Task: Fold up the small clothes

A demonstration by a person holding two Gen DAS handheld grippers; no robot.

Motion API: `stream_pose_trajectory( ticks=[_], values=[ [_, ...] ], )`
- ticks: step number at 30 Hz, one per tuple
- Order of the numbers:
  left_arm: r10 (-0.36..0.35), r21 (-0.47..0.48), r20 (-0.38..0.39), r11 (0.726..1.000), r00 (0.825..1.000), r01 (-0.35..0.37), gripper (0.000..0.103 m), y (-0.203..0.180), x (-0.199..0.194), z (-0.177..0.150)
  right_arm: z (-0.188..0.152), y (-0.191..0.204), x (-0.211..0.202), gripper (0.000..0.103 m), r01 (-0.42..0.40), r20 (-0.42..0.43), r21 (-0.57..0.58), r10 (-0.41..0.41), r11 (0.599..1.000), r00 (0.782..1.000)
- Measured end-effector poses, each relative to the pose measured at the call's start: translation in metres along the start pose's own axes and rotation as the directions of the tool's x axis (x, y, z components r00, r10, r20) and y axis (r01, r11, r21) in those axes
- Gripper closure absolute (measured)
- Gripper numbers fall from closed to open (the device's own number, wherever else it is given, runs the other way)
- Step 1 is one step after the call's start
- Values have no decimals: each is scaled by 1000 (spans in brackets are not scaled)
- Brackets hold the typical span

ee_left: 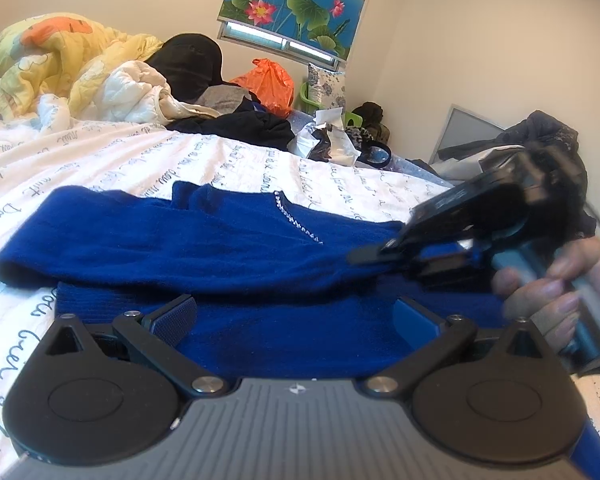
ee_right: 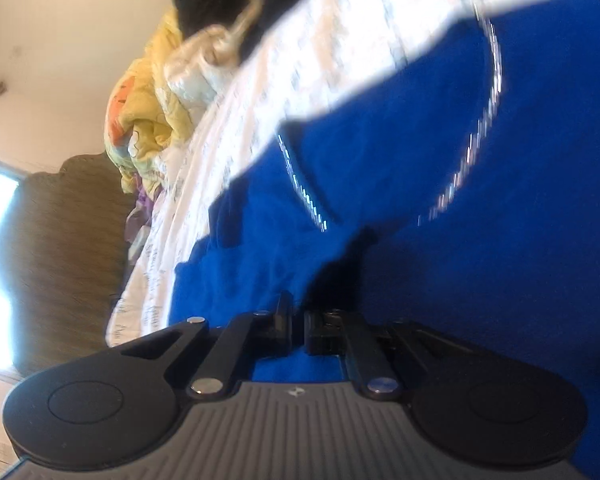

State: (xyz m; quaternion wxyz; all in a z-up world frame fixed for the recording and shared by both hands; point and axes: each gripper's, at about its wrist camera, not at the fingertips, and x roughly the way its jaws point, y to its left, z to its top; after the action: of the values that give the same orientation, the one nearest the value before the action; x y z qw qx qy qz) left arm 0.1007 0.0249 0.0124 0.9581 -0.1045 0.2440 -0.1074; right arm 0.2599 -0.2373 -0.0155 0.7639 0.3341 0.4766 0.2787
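Observation:
A royal-blue knit top (ee_left: 204, 248) with a line of sparkly trim (ee_left: 296, 220) lies on the white bedsheet, partly folded over itself. My left gripper (ee_left: 294, 320) is open just above its near edge, with nothing between the pads. My right gripper (ee_left: 380, 254) comes in from the right in a hand and is shut on a fold of the blue top. In the right wrist view the right gripper (ee_right: 298, 330) has its jaws pinched on blue fabric (ee_right: 440, 184), and the view is tilted and blurred.
The white sheet with script print (ee_left: 112, 168) covers the bed. A yellow quilt (ee_left: 52, 56), a white jacket (ee_left: 136, 92), black clothes (ee_left: 236, 124) and an orange bag (ee_left: 268, 84) pile at the far side. More clutter (ee_left: 540, 148) lies at the right.

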Motion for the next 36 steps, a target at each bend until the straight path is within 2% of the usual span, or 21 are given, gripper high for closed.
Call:
stream_pose_trajectory(
  ticks=[2,3,5,6,8,9,11,13,15,16,18,21,23,24,26,27,29,30,31,34,36],
  values=[
    [-29,-31,30,999,999,30,0,8,-17,12,4,8,-30,98,-26,46,-41,28,999,999],
    [-68,-74,59,995,996,72,0,17,-30,23,6,9,-51,98,-20,77,-76,26,997,997],
    [-105,-128,146,984,984,124,0,39,-53,45,5,1,-93,98,41,127,-133,-24,990,992],
    [-94,-133,171,984,981,117,0,50,-58,55,4,-7,-107,98,117,135,-168,-95,979,986],
    [-79,-152,124,984,989,97,0,69,-45,68,3,-37,-117,98,276,130,-137,-259,951,957],
    [-62,-166,86,983,994,76,0,76,-33,71,3,-53,-119,98,311,123,-106,-298,944,947],
    [-6,-190,-10,982,1000,4,0,89,-4,74,-2,-68,-125,98,320,137,-76,-308,944,941],
    [31,-203,-80,978,996,-47,0,99,17,74,-7,-67,-132,98,280,165,-80,-264,957,950],
    [45,-207,-117,976,992,-69,0,109,31,76,-9,-66,-131,98,277,167,-94,-260,956,951],
    [44,-203,-129,977,991,-69,0,110,37,77,-10,-69,-126,98,315,137,-106,-300,943,944],
    [69,-169,-160,981,985,-96,0,115,50,79,-7,-71,-127,97,329,138,-108,-314,938,939],
    [103,-134,-217,982,971,-134,0,120,70,82,-1,-70,-153,89,350,238,-57,-327,935,914],
    [115,-121,-246,981,962,-149,0,122,82,85,6,-73,-162,75,371,318,-30,-343,928,884],
    [116,-113,-257,982,959,-149,1,123,87,86,11,-73,-159,61,417,327,-30,-385,909,863],
    [132,-90,-293,982,947,-165,14,119,102,87,20,-71,-139,49,505,305,-79,-462,859,833],
    [153,-62,-304,982,940,-180,15,114,108,87,23,-71,-127,48,522,280,-94,-481,848,831],
    [211,21,-296,977,932,-214,62,100,113,88,20,-65,-110,50,521,265,-148,-474,841,840],
    [248,67,-296,969,922,-239,82,94,115,89,18,-61,-104,65,531,263,-182,-479,828,837],
    [274,91,-293,962,916,-258,92,90,115,91,16,-58,-101,94,552,270,-199,-496,810,825],
    [354,188,-258,931,899,-312,92,82,115,87,14,-72,-117,97,541,299,-173,-479,823,825],
    [388,268,-214,906,897,-328,92,71,115,78,11,-86,-125,97,497,311,-123,-442,859,841]
  ],
)
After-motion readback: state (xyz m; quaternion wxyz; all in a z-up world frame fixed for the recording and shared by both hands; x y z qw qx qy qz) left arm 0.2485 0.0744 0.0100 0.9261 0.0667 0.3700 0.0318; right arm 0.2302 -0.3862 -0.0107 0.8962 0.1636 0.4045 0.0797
